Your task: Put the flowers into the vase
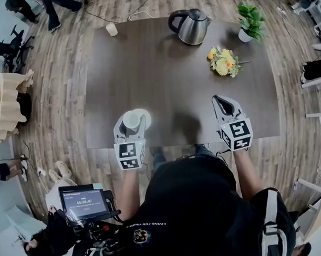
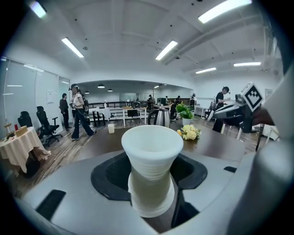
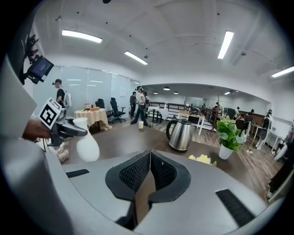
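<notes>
Head view: left gripper (image 1: 132,117) jaws clamp vase (image 1: 132,121); right gripper (image 1: 218,98) jaws together, flowers (image 1: 224,62) well fwd.

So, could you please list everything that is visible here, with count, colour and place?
table: one, dark brown, middle of the head view
vase: one, white, between the left gripper's jaws, by the table's near edge
flowers: one bunch, yellow and orange, lying on the table, far right
kettle: one, silver and black, far middle of the table
potted plant: one, green in a white pot, far right corner
cup: one, pale, far left corner
screen: one, black, low left in the head view
people: several, in the room behind
left gripper: grey, shut on the vase
right gripper: grey, shut, empty
</notes>
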Motion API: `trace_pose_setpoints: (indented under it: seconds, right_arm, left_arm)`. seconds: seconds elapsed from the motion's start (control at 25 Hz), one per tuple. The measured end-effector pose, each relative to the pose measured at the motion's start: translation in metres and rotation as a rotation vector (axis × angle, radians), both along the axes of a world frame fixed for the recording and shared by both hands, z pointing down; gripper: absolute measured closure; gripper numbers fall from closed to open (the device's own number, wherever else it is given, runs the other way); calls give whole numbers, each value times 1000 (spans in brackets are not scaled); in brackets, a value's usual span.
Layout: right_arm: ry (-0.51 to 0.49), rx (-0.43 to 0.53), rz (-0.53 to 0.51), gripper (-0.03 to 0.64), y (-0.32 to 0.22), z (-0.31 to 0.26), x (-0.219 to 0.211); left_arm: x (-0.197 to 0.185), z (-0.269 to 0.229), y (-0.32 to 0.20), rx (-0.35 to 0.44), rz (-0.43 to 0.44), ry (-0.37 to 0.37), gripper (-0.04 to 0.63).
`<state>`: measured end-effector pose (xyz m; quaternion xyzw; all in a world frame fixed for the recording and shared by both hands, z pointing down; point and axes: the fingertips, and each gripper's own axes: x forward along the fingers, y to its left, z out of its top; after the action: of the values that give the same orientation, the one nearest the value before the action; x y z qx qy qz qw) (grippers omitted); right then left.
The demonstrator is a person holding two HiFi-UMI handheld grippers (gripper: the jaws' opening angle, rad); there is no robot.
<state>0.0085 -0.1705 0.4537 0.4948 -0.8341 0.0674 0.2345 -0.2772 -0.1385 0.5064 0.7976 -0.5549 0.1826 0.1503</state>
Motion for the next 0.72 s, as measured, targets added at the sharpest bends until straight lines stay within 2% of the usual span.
trace_pose_setpoints:
  seconds: [0.12,0.2,0.32,0.44,0.6,0.72]
  right_arm:
    - [83,47,-19,597,-13,1,46]
    - [195,92,-57,597,-20,8,73]
    - [409,146,-171,597,-20,25,111]
    - [551,200,-293,597,-34,35,146]
    - [658,241,-413,597,-49,69,190]
    - [718,274,-460,597,-66,87,223]
  left_arm:
    - [34,-6,0,15,-17,13,351]
    - [55,-5,0,27,-40,11,351]
    - [93,-5,10,21,-78,10,351]
    - [135,-19,4,51,-84,8,351]
    - [180,-23,9,76,-79,-10,351]
    - [206,-28,11,95,-79,-12,351]
